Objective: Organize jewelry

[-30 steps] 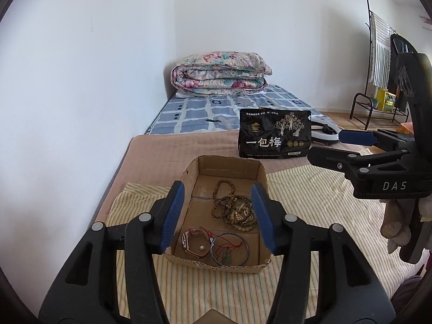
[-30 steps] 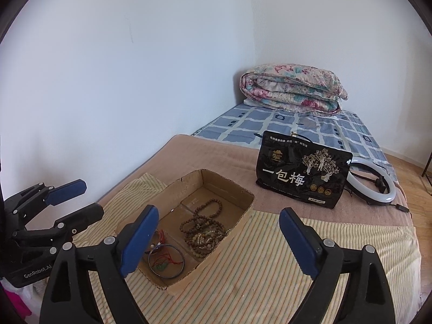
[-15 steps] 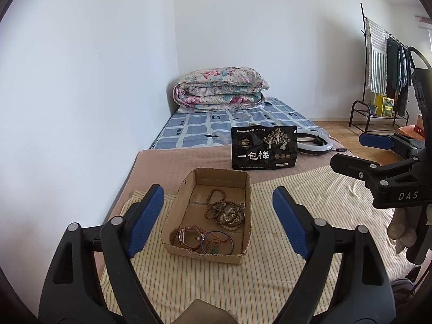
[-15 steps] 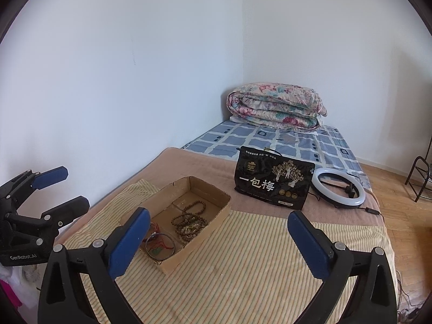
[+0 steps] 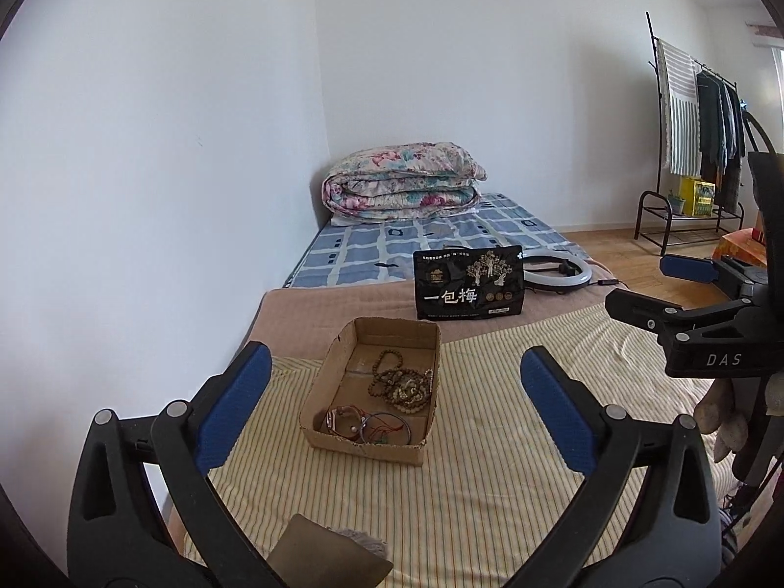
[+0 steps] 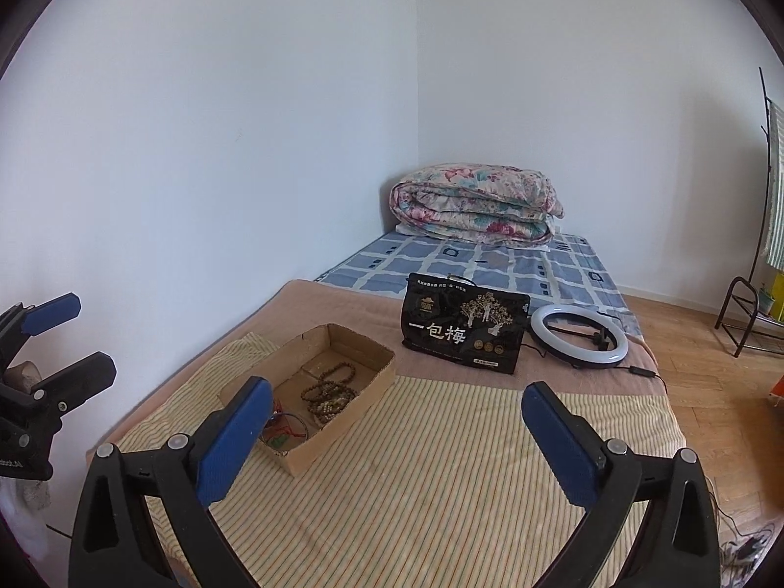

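Both grippers are hovering above the striped cloth (image 5: 490, 480) on the bed, well back from the cardboard box (image 5: 372, 441), and each is standing wide open with nothing between its blue pads. The left gripper (image 5: 392, 416) is looking straight down the length of the box; the right gripper (image 6: 392, 436) is sitting off to the side, with the box to its left. All the jewelry seems to be lying inside the box: wooden bead bracelets (image 5: 404, 384) piled toward the far end, and thin bangles with red cord (image 5: 365, 426) at the near end. To tidy these well, I would be going for one piece at a time, narrowing the opening first, since the bead strands are overlapping and could be dragging each other out together.
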`<state>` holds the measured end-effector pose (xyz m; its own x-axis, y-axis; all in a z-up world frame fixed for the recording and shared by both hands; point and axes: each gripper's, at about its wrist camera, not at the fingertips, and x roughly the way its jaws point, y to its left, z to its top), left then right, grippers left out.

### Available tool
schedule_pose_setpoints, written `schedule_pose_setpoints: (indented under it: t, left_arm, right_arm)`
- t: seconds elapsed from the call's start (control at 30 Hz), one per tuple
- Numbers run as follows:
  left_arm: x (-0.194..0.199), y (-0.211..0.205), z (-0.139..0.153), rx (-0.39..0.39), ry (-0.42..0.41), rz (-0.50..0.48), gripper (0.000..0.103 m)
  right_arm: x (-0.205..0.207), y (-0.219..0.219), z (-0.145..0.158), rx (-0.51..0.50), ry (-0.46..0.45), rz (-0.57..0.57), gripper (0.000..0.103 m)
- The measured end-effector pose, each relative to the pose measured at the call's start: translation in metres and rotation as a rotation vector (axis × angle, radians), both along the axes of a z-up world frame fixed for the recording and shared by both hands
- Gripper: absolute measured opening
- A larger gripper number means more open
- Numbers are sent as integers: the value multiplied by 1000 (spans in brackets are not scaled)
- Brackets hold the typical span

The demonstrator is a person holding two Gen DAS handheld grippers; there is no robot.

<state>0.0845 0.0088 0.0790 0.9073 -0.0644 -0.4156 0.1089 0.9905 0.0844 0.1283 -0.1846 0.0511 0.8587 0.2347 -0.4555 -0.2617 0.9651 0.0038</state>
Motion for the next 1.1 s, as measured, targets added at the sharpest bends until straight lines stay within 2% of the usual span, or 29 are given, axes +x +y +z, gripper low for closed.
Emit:
schedule_pose_setpoints:
  t: [0.53,1.1]
  left_arm:
    - [-33,-5,15,-12,-20,16,103]
    - [-44,6,14,-26,-13,43,103]
  right_arm:
    - [-42,-3,17,-12,-41,19,103]
    - [-40,7,14,-36,-33,38,103]
